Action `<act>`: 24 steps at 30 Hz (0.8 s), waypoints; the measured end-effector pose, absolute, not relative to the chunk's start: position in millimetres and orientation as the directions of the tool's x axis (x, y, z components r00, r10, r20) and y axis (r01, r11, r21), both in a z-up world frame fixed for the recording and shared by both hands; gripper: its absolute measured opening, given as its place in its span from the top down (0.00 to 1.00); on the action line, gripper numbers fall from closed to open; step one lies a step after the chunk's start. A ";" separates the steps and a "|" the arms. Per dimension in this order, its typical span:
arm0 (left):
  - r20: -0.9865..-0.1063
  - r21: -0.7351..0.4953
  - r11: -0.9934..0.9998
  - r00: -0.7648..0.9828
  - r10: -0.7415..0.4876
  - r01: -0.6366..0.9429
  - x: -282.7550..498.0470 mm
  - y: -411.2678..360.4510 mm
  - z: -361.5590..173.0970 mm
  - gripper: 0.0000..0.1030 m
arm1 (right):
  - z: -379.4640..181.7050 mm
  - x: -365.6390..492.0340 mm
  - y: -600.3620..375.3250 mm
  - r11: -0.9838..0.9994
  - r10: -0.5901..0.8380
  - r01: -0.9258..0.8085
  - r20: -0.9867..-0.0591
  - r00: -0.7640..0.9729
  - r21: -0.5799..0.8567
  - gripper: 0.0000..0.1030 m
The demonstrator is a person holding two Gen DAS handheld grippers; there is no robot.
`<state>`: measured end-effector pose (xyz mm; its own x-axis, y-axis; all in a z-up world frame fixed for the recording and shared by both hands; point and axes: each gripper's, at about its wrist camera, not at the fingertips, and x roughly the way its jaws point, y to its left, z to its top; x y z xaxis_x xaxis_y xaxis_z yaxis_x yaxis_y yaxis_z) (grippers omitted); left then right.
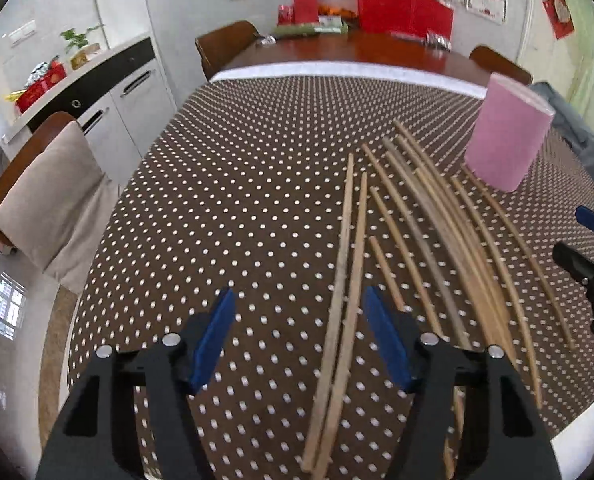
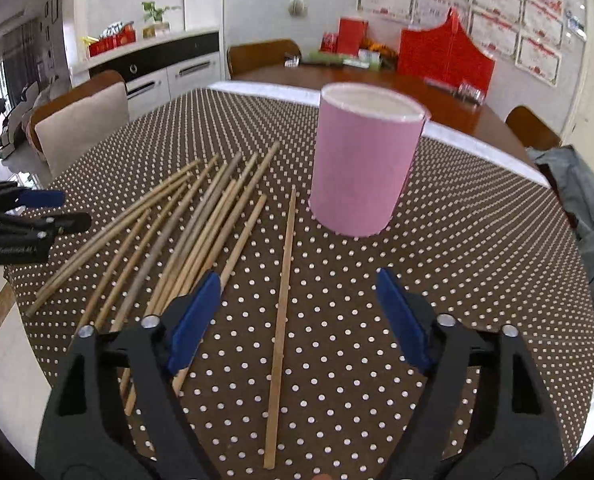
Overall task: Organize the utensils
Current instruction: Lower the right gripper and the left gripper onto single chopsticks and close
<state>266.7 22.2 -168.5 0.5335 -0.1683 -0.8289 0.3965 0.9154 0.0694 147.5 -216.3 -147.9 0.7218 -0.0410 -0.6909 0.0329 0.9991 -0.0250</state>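
Observation:
Several wooden chopsticks (image 1: 437, 220) lie fanned out on the dotted tablecloth (image 1: 237, 200). To their right stands a pink cylindrical holder (image 1: 505, 136), upright. My left gripper (image 1: 300, 292) hangs open above the cloth. A pair of chopsticks (image 1: 347, 280) runs between its jaws close to the right pad, which does not touch them. In the right wrist view my right gripper (image 2: 297, 274) is open over a single chopstick (image 2: 284, 280) that lies apart from the pile (image 2: 185, 232). The pink holder (image 2: 365, 168) stands just beyond it. The left gripper (image 2: 45, 208) shows at the left edge.
A cushioned chair (image 1: 53, 192) stands at the table's left. A grey garment (image 2: 585, 208) hangs over a chair on the right. Beyond the cloth, bare wooden tabletop (image 1: 357, 52) carries red bags (image 1: 405, 8) and boxes. White cabinets (image 1: 109, 92) line the left wall.

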 end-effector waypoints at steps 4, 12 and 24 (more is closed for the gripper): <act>-0.854 0.072 0.900 0.493 -0.167 0.429 281.9 14.4 -177.8 0.37 | -159.4 160.2 -219.7 1.000 -0.015 0.020 -0.729 0.684 -0.001 0.30; -0.866 0.088 0.891 0.476 -0.153 0.446 308.0 4.4 -176.8 0.37 | -170.7 177.6 -225.4 1.000 0.002 0.012 -0.767 0.641 0.012 0.40; -0.915 0.071 0.866 0.378 -0.141 0.495 362.6 -21.7 -174.4 0.52 | -180.3 212.7 -234.3 1.000 0.007 0.008 -0.820 0.572 0.014 0.58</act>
